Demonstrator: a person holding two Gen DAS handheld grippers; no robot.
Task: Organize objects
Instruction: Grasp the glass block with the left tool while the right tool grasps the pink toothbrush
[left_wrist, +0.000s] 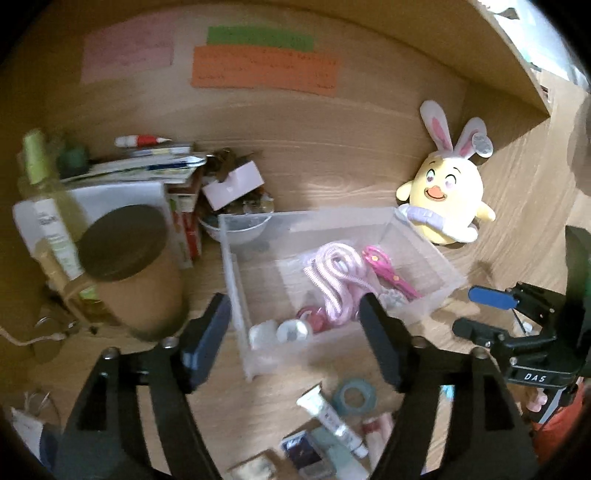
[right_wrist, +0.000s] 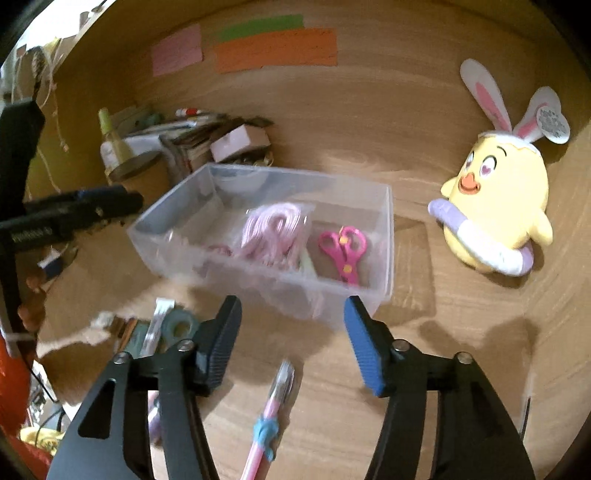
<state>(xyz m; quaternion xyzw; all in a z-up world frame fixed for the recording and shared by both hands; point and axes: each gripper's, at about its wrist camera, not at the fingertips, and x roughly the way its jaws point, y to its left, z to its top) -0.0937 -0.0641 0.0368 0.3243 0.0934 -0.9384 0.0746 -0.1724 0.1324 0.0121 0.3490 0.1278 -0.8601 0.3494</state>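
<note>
Wooden worktop (right_wrist: 369, 387), cluttered at left, carries a clear bin (right_wrist: 384, 236) of pink cord (right_wrist: 269, 229) and scissors (right_wrist: 345, 251). Left gripper (left_wrist: 295, 339) hovers at the bin, jaws wide and empty; right gripper (right_wrist: 291, 332), half-open and empty, should straddle the pink pen (right_wrist: 273, 410) squarely before closing.

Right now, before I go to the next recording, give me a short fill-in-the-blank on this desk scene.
1. The pink scissors lie inside the clear ____.
2. The yellow plush chick wears pink-lined ____ ears.
3. The pink pen lies on the desk, ____ the bin.
4. Both grippers' jaws stand ____.

Answers: bin; bunny; outside; open
</note>
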